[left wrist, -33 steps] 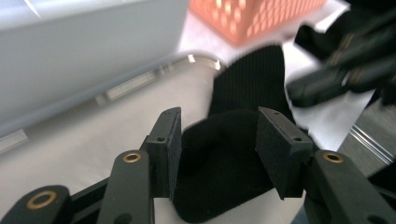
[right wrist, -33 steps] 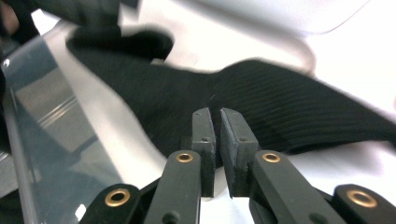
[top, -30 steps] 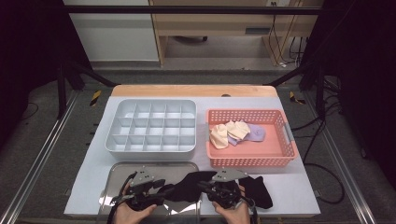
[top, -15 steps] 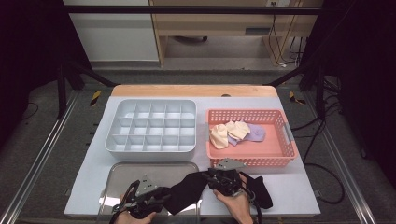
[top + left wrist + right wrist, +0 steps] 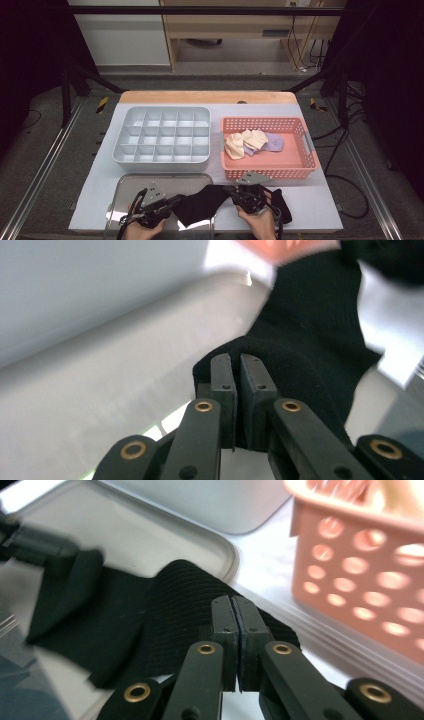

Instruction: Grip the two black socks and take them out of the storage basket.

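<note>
A black sock [image 5: 202,205] lies stretched across the right rim of a metal tray [image 5: 130,182] at the table's front edge. My left gripper [image 5: 172,204] pinches the sock's left end; in the left gripper view its jaws [image 5: 236,357] have just closed on the knit edge of the sock [image 5: 310,330]. My right gripper [image 5: 235,192] holds the sock's right end. In the right gripper view its jaws [image 5: 233,600] have also just closed, pressed together on the ribbed cuff [image 5: 180,595]. The left gripper [image 5: 40,550] shows blurred at the far left of that view.
A grey divided box [image 5: 162,137] stands behind the tray. To its right a pink basket [image 5: 300,165] holds cream and lilac socks [image 5: 250,140]. A second black sock [image 5: 282,205] lies on the white mat beside my right hand.
Both grippers have closed on the sock's ends. The left gripper has slid slightly right towards the sock, and the sock now lies more spread between the two.
</note>
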The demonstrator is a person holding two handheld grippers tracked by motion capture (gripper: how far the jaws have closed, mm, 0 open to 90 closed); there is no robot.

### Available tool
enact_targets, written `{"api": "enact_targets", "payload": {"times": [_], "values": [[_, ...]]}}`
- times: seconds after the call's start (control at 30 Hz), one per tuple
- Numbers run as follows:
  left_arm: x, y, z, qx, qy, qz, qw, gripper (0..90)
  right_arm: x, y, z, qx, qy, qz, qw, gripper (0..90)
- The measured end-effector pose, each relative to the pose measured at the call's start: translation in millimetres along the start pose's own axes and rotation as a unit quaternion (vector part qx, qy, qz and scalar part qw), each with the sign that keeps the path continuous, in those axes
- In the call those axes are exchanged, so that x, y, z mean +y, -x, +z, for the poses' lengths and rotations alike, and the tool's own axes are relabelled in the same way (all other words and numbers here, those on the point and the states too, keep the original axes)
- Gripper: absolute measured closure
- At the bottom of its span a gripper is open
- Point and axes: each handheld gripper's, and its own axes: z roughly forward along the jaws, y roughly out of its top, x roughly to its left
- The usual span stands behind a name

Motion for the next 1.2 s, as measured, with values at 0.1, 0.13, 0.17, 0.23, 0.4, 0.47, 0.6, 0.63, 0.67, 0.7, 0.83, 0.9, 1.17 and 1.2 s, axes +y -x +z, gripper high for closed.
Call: {"api": "enact_targets", "payload": {"times": [0.1,0.13,0.17,0.23,0.4,0.47,0.6,0.63,0.67,0.7,0.83,0.9,1.17,1.2], "values": [[2.7,-1.2,5.4,-0.01,0.004,0.008,0.9999,84.3,-6.0,-0.8,-14.3,0.002,0.003,-0.002,1.0,89.0],[1.5,-1.8,7.6,-0.017,-0.002,0.008,0.9998,84.1,-11.0,-0.1,-17.0,0.005,-0.004,0.002,1.0,88.9],[-0.7,-2.4,11.0,-0.024,-0.013,0.004,0.9996,83.9,-14.3,0.0,-17.5,0.005,-0.009,0.006,0.9999,88.8],[-2.8,-3.1,13.4,-0.022,-0.023,0.003,0.9995,83.1,-20.8,0.4,-14.0,0.009,-0.03,0.017,0.9994,88.5],[-1.5,-7.1,7.1,-0.004,-0.01,-0.009,0.9999,74.1,-20.1,-2.9,-7.5,0.016,-0.039,0.012,0.999,82.4],[0.2,-8.0,2.4,-0.001,-0.001,-0.017,0.9999,68.4,-17.6,-2.4,-12.6,0.015,-0.019,0.01,0.9996,79.7],[5.3,-2.1,-1.7,-0.001,0.004,-0.013,0.9999,59.3,-10.0,3.5,-20.2,0.001,0.025,0.018,0.9995,75.2],[5.4,0.1,0.0,-0.002,0.001,-0.015,0.9999,57.5,-8.4,5.6,-19.0,-0.006,0.029,0.019,0.9994,74.6],[4.6,1.9,2.7,0.001,-0.007,-0.008,0.9999,56.9,-7.0,7.8,-15.9,-0.011,0.027,0.019,0.9994,73.1],[3.6,3.2,4.5,0.005,-0.014,-0.005,0.9999,56.7,-6.2,10.0,-10.5,-0.017,0.021,0.023,0.9994,71.3],[-4.4,4.6,12.7,0.007,-0.044,-0.006,0.999,58.5,-8.8,12.6,6.0,-0.026,-0.005,0.019,0.9995,68.0],[-6.4,5.6,13.1,0.011,-0.045,0.001,0.9989,60.4,-11.5,10.8,10.4,-0.023,-0.02,0.013,0.9994,66.7],[-7.9,8.4,12.9,0.033,-0.05,0.016,0.998,76.0,-23.1,3.2,17.0,-0.005,-0.036,0.012,0.9993,79.7],[-7.8,8.1,12.9,0.033,-0.051,0.015,0.9981,79.3,-22.5,1.8,16.6,-0.009,-0.038,0.007,0.9992,83.4]]}}
